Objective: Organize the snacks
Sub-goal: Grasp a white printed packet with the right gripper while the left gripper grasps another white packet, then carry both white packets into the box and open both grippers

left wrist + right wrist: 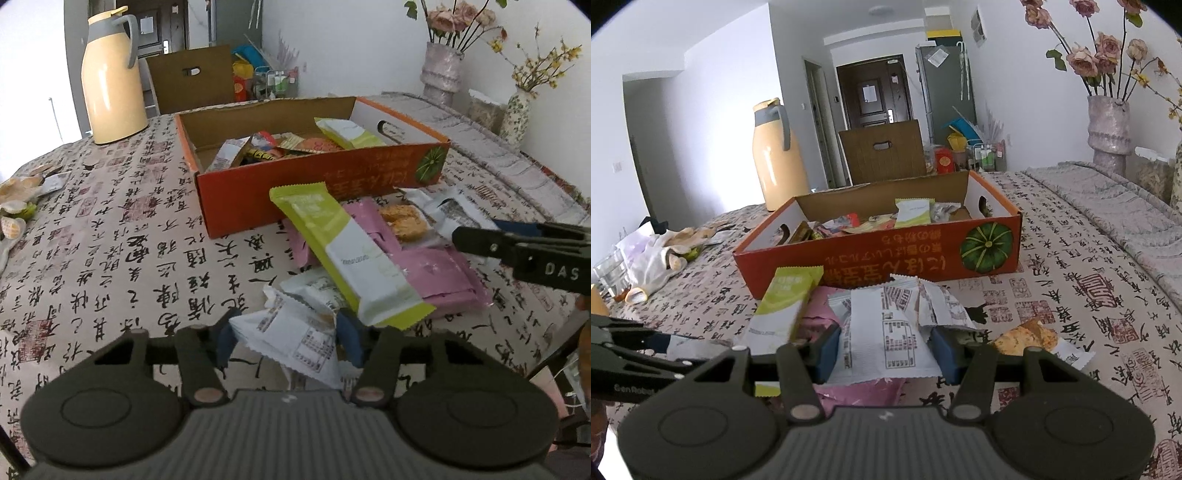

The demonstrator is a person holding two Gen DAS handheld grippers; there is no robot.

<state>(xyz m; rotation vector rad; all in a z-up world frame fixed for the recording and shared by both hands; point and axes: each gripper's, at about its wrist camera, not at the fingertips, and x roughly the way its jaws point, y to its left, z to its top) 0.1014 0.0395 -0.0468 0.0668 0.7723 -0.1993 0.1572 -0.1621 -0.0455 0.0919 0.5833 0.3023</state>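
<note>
An open orange cardboard box [295, 184] [868, 262] with several snack packets inside stands on the calligraphy-print cloth. In front of it lies a loose pile. It holds a green-and-white bar [343, 251] [786, 306], pink packets [436, 269] and a clear cracker packet [402, 221] [1027, 338]. My left gripper [286, 341] is shut on a white printed packet [295, 339] at the near edge of the pile. My right gripper [886, 352] is shut on another white printed packet [886, 332]. In the left wrist view it reaches in from the right.
A cream thermos jug [110, 81] [775, 158] stands behind the box on the left. Flower vases [441, 70] [1108, 129] line the wall at the right. Crumpled bags and peels [657, 251] lie at the table's left edge. A brown carton [192, 77] is beyond the table.
</note>
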